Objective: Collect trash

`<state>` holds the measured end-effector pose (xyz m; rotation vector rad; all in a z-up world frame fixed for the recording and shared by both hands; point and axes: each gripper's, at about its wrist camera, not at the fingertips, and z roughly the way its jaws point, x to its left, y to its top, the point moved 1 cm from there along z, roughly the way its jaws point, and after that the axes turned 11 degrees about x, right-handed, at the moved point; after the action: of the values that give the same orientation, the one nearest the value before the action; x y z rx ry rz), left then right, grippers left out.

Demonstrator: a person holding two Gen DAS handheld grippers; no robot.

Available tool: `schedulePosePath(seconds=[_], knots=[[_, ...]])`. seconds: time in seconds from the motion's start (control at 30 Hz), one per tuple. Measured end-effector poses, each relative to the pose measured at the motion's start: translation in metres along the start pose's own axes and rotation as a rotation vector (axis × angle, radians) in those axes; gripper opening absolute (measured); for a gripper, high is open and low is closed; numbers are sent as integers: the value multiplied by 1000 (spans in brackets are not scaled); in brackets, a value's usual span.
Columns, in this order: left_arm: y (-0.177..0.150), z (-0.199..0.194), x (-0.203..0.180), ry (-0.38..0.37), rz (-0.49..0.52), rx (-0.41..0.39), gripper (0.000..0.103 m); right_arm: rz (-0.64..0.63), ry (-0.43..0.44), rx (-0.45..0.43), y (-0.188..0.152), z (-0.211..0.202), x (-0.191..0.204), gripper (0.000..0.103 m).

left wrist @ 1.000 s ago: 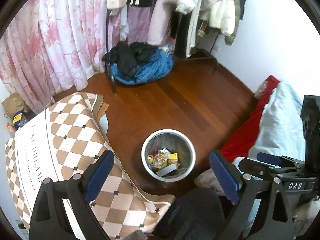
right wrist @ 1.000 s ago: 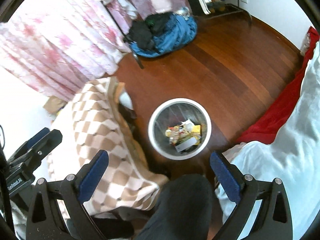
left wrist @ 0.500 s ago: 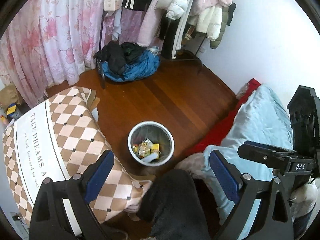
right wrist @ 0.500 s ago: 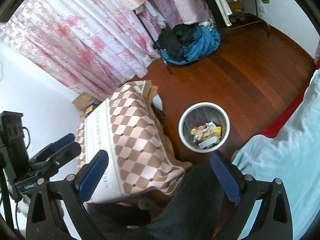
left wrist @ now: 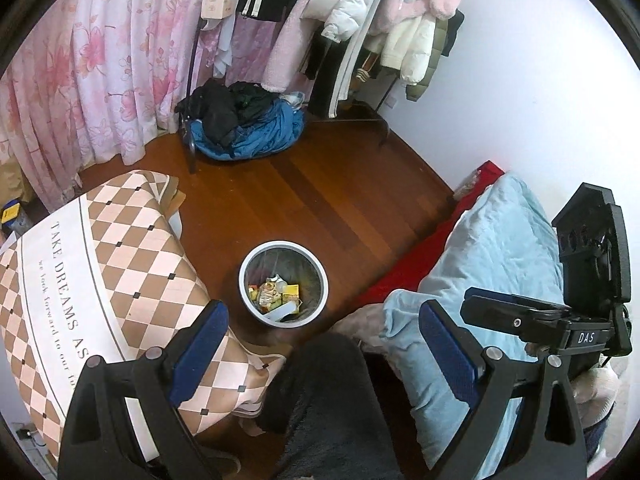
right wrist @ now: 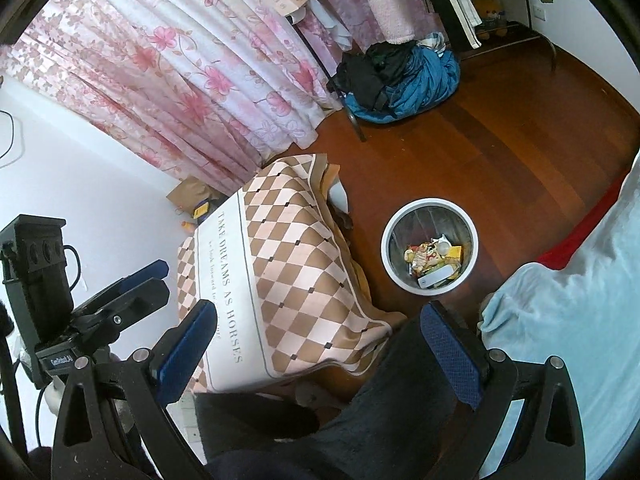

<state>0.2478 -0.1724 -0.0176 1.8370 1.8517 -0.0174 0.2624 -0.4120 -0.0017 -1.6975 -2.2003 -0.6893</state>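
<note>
Both wrist views high, facing down, sharing bin [left wrist: 283,283] [right wrist: 429,255], perhaps floor

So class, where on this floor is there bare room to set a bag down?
The widest bare floor lies between the bin, the clothes pile and the bed. The gap between the bin and the checked cloth is tight.

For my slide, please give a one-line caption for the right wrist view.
Open right gripper held high above a trash bin with wrappers inside, between checkered cloth and blue bedding.

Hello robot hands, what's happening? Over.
Left gripper open, empty. Right gripper open, empty. Trash bin on floor, wrappers inside. Nothing blocking it.
</note>
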Motion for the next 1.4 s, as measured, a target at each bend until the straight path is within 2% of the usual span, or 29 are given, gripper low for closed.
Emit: schedulePosePath(seconds=[0.7,0.77,0.97,1.4], knots=[[-3,6,-4,-29,1,2,98,-8,1,15,-1,-4,-1,103],[-3,7,-5,-32,-1,1,103,-7,0,15,-2,-4,0,103],[-3,8,-6,-43,-4,3,103,-5,-3,13,-3,-4,-1,103],[-1,8,-8,-75,9,9,103,20,-21,8,-17,-3,-4,103]])
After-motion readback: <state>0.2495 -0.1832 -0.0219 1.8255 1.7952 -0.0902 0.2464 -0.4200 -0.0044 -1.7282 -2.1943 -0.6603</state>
